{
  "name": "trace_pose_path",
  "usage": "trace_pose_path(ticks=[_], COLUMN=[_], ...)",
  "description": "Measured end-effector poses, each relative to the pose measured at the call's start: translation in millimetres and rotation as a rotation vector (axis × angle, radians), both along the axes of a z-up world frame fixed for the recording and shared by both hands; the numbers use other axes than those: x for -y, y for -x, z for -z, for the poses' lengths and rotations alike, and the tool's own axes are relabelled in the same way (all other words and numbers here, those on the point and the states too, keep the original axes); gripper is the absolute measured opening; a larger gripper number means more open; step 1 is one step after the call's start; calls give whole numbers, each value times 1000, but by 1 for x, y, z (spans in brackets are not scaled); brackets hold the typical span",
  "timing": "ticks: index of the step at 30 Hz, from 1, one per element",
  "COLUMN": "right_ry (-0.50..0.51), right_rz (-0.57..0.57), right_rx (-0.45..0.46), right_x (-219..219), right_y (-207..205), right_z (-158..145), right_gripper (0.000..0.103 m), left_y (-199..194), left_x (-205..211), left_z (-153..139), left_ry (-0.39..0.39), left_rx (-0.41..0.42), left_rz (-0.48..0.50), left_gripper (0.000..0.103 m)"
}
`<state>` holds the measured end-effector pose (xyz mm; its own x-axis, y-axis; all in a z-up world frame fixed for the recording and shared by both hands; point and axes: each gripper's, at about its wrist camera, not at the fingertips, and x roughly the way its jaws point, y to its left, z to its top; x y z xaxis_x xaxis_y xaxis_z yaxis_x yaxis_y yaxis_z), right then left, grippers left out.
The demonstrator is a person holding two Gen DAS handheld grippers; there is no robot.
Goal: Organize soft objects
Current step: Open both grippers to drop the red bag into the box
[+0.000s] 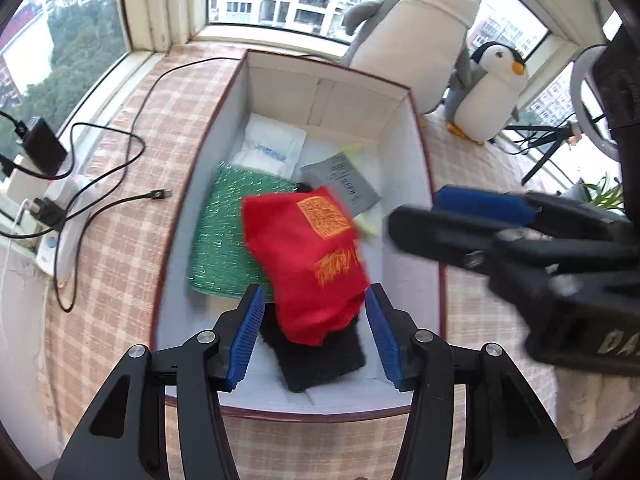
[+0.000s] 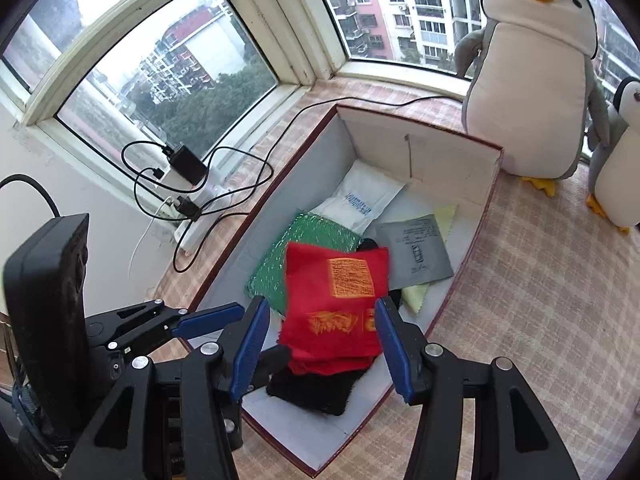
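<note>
the red cloth (image 1: pixel 308 256) is showing a matt woven surface with orange stitched marks. the black fabric (image 1: pixel 320 364) under it is looking coarse and fuzzy. the green pouch (image 1: pixel 224 232) is glinting like bubbled plastic film. the box (image 1: pixel 404 152) is presenting smooth matt white card inside. the penguin toys (image 1: pixel 416 36) are appearing soft and plush. the left gripper (image 1: pixel 316 336) is showing matt black plastic, ribbed blue pads (image 1: pixel 248 336) and shiny metal pins. the checked cover (image 1: pixel 120 184) is looking like woven cloth.
</note>
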<state>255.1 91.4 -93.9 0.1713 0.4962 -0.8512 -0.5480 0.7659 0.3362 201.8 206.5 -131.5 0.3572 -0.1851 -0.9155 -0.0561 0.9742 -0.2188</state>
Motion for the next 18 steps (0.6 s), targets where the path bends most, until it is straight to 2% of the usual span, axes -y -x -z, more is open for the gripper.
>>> trace_pose_path(ticks=[11,14,18], right_ry=[-19,-30,-35], right_rz=[37,57,91], right_rx=[38,54,81], right_x=[35,57,94], right_y=[17,28,46], right_z=[-17,-24,-31], right_gripper=[51,51,51], left_y=[23,38,63], left_x=[3,17,51], left_z=[-19,-32,-41], left_ry=[-19,-21,-41], left_rx=[79,127,187], left_rz=[31,82,200], left_gripper=[53,53,53])
